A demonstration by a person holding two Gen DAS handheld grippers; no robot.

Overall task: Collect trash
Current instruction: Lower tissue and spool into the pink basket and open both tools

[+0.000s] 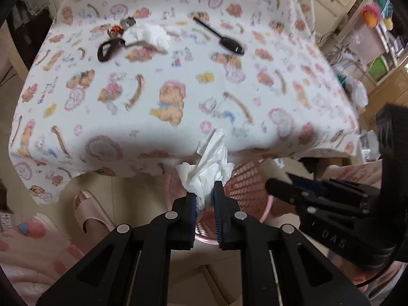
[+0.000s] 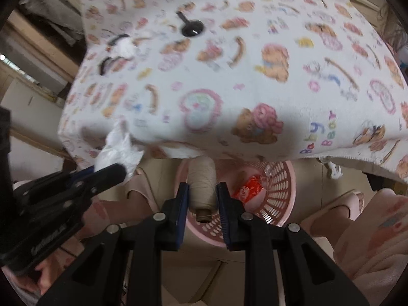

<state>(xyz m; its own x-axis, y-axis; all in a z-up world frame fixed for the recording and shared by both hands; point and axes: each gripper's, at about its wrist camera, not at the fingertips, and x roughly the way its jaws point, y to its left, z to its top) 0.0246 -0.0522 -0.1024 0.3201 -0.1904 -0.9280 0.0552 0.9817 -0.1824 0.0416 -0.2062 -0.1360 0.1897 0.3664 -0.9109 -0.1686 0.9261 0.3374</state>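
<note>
My left gripper (image 1: pixel 204 195) is shut on a crumpled white tissue (image 1: pixel 210 168) and holds it over the near rim of a pink mesh basket (image 1: pixel 244 188), below the table's front edge. It also shows in the right wrist view (image 2: pixel 119 172) with the tissue (image 2: pixel 118 150). My right gripper (image 2: pixel 202 196) is shut on a beige cardboard roll (image 2: pixel 202 186) above the pink basket (image 2: pixel 278 193), which holds a red wrapper (image 2: pixel 248 187). The right gripper (image 1: pixel 280 186) shows at the right of the left wrist view. Another crumpled tissue (image 1: pixel 148 35) lies on the table.
The table wears a white cartoon-print cloth (image 1: pixel 178 89). On it lie a black spoon (image 1: pixel 221 38), a black strap with keys (image 1: pixel 109 48) beside the far tissue. The person's slippered feet (image 1: pixel 88 211) stand on the floor by the basket. Shelves (image 1: pixel 369 38) are at right.
</note>
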